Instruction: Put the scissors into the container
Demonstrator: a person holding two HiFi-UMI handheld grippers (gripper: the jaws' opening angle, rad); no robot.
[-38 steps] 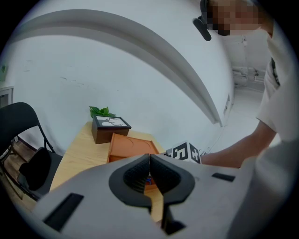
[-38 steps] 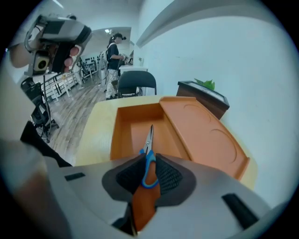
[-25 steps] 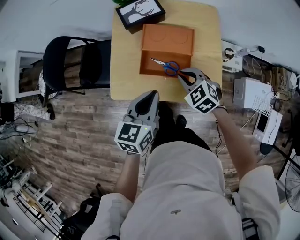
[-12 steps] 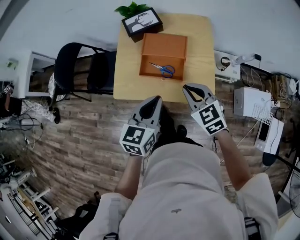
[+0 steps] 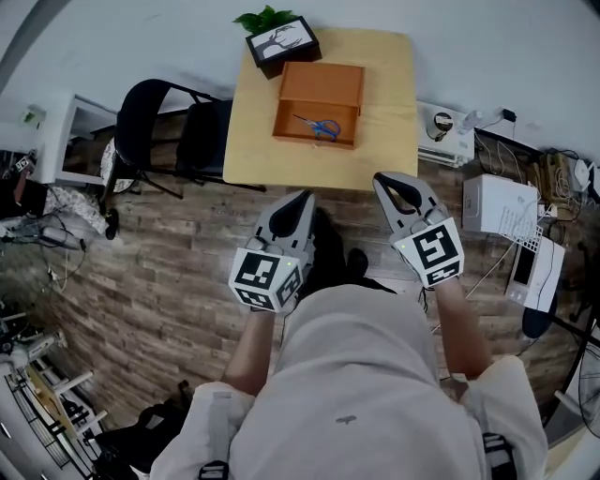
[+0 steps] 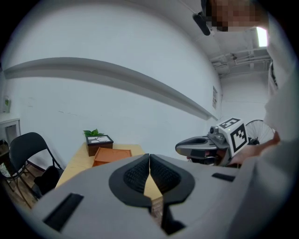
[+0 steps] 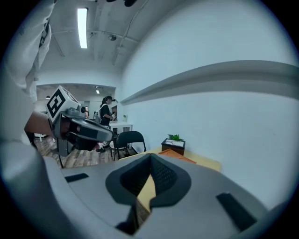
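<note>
One square light-wood table (image 5: 394, 103) bears one shallow orange rectangular container (image 5: 323, 86), one black box-frame with a tree silhouette (image 5: 281, 42) and one small green leafy plant (image 5: 264, 17). One pair of blue-handled metal scissors (image 5: 319, 125) lies in the container. One black folding chair (image 5: 150, 117) stands beside the table. There are two grey two-jaw grippers, the left gripper (image 5: 302, 197) and the right gripper (image 5: 386, 178), each with one marker cube. Two white boxy devices (image 5: 497, 206) sit on the floor. One distant standing person (image 7: 106, 112) shows in the right gripper view.

Grey left tongs (image 5: 302, 197) and right tongs (image 5: 384, 178), black ribbed pads (image 6: 135, 175), black-and-white marker cubes (image 5: 265, 277), white short-sleeved shirt (image 5: 361, 375)
</note>
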